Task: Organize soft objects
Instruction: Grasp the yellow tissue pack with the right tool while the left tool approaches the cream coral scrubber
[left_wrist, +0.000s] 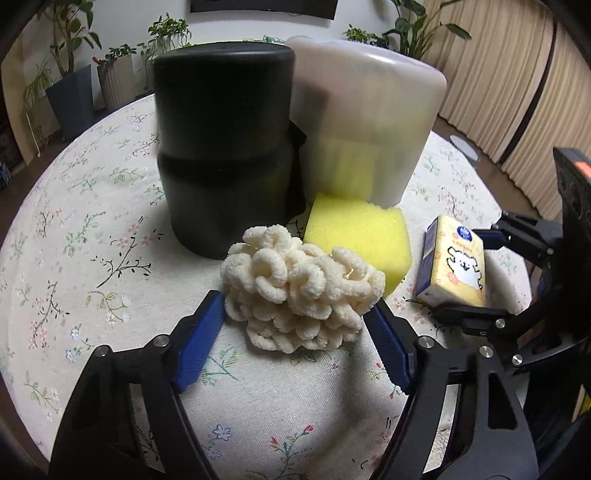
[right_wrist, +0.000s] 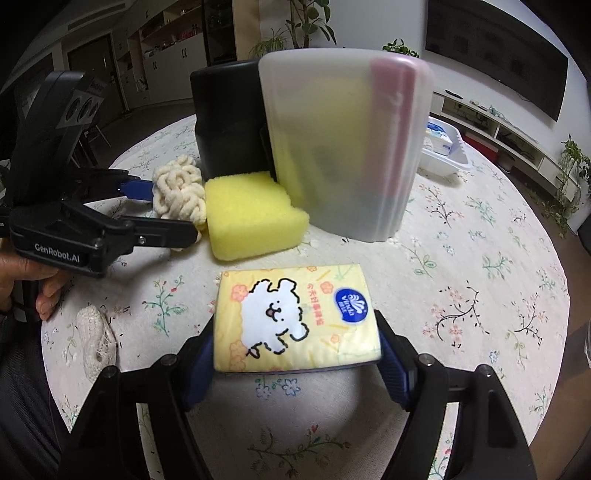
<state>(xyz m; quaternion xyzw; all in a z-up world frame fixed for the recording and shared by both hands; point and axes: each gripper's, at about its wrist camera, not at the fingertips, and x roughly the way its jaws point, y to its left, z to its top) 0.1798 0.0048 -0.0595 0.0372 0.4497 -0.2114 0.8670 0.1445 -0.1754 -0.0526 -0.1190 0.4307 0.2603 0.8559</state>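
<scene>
Straddling the cream loop scrubber (left_wrist: 299, 288) on the worktop (left_wrist: 92, 236), the left hand-held gripper (left_wrist: 295, 325) stands apart, scrubber dead ahead; the right hand-held gripper (right_wrist: 295, 354) is clamped on the tissue pack (right_wrist: 295, 317).

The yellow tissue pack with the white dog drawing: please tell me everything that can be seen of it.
The small yellow soft-plastic tissue pack is a flat rectangle printed with a white fluffy cartoon dog, orange flowers, red characters and a blue oval logo. Its wrapper looks glossy and slightly puffy, unopened as far as can be seen. The right hand-held gripper clamps its near end between blue pads, printed face up in the right wrist view. The left wrist view shows its darker blue side panel. It is held apart from the yellow sponge block.
</scene>
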